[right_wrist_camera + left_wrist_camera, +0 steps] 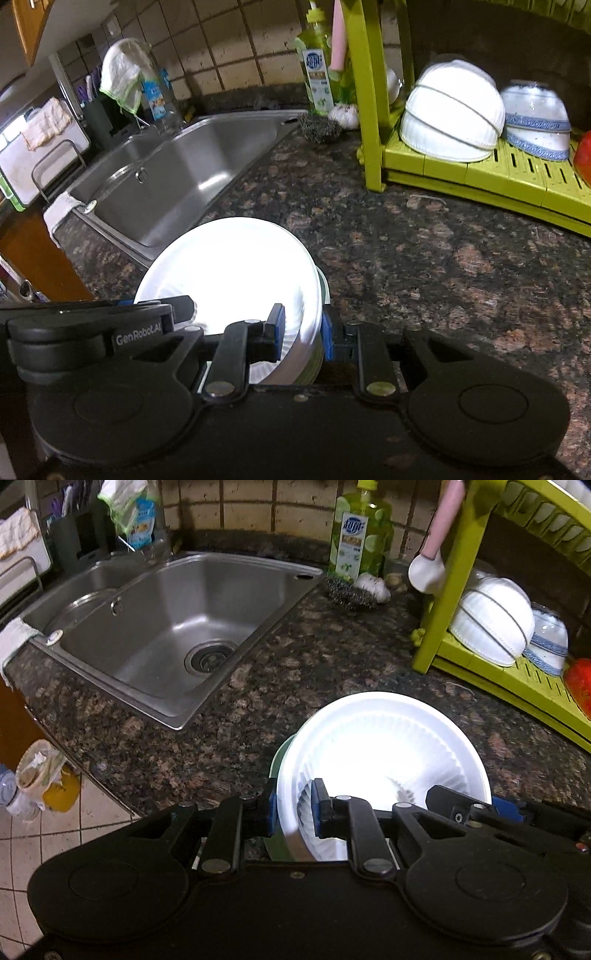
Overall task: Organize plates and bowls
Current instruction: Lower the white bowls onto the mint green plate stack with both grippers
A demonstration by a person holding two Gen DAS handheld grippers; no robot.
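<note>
Both pairs of fingers clamped on white fluted plate (380,746) rim: left gripper (293,808) near-left, right gripper (303,332) near-right | greenish dish (281,753) beneath, over bench (258,686) | white bowls (452,110) and blue-rimmed bowls (535,122) already upturned in green rack (480,173), far right | this stack not yet racked.

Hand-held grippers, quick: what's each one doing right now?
Left hand-held gripper: shut on the left rim of the white bowl.
Right hand-held gripper: shut on the right rim of the same white bowl.
</note>
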